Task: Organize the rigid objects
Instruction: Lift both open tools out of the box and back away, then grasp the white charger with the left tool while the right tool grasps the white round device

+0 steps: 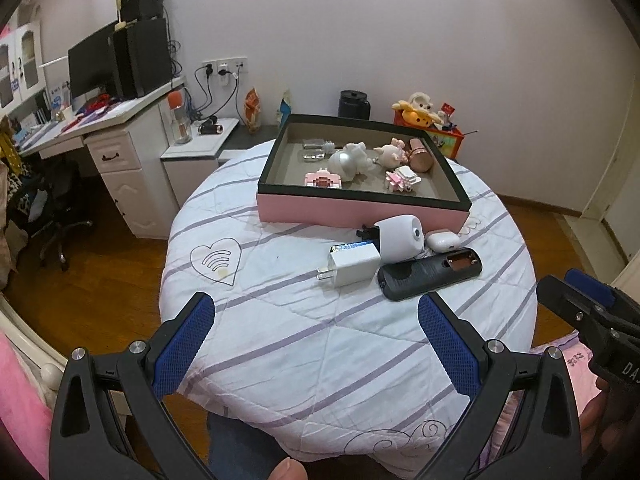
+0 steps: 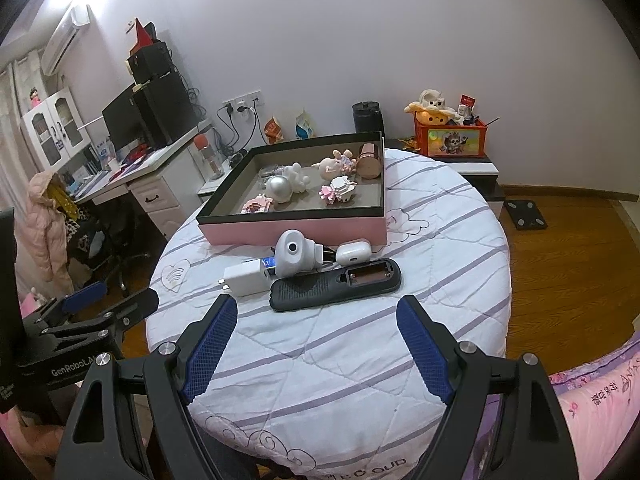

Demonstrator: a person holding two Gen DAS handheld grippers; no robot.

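Note:
A pink box with a dark rim sits at the far side of the round table and holds several small toys. In front of it lie a white charger, a white round device, a white earbud case and a black remote with its battery bay uncovered. My left gripper is open above the table's near part, short of the charger. My right gripper is open too, just short of the remote. Nothing is between either pair of fingers.
The table wears a white quilted cover with purple stripes. A white desk with a monitor stands at the left, an office chair beside it. An orange toy box sits on a low cabinet at the back right. Pink bedding lies near right.

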